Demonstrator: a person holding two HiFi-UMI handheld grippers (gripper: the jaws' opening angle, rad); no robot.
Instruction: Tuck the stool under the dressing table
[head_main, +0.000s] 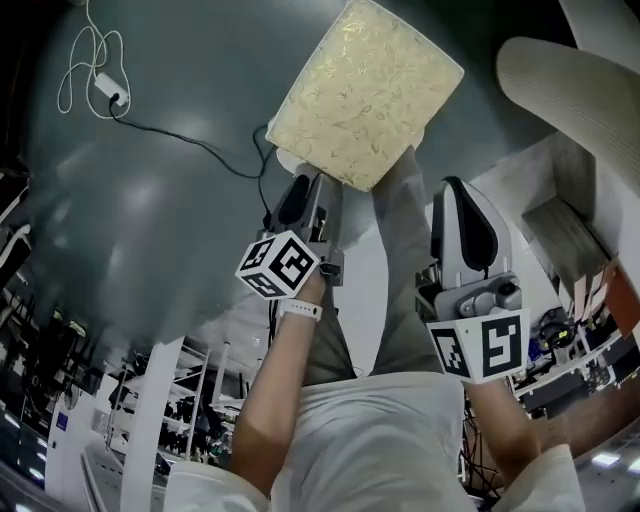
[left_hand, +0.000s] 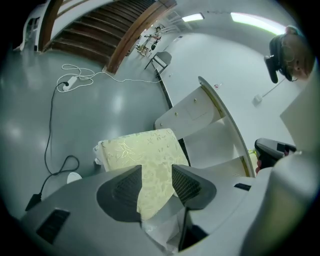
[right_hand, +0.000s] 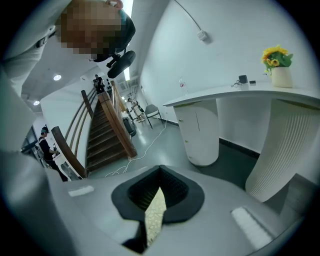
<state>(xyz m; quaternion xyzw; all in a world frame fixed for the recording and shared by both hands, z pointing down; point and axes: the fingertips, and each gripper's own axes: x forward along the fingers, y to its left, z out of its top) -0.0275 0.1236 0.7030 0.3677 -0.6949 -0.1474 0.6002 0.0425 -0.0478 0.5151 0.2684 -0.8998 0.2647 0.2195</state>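
Note:
The stool (head_main: 365, 90) has a cream cushion with a gold pattern and stands on the grey floor ahead of me. The white dressing table (head_main: 560, 80) curves along the right. My left gripper (head_main: 300, 190) hangs just short of the stool's near edge. Its jaws are open, and the cushion (left_hand: 142, 152) shows in the gap of the left gripper (left_hand: 157, 170) without touching the pads. My right gripper (head_main: 455, 190) is to the right of the stool. The right gripper's (right_hand: 160, 169) tips meet, and a sliver of cushion (right_hand: 155, 215) shows below them. The tabletop (right_hand: 225, 92) lies beyond.
A white cable with a power strip (head_main: 105, 90) and a black cable (head_main: 190, 140) lie on the floor to the left. A wooden staircase (left_hand: 100, 30) rises further off. A vase of yellow flowers (right_hand: 277, 70) stands on the table above a ribbed white column (right_hand: 285, 150).

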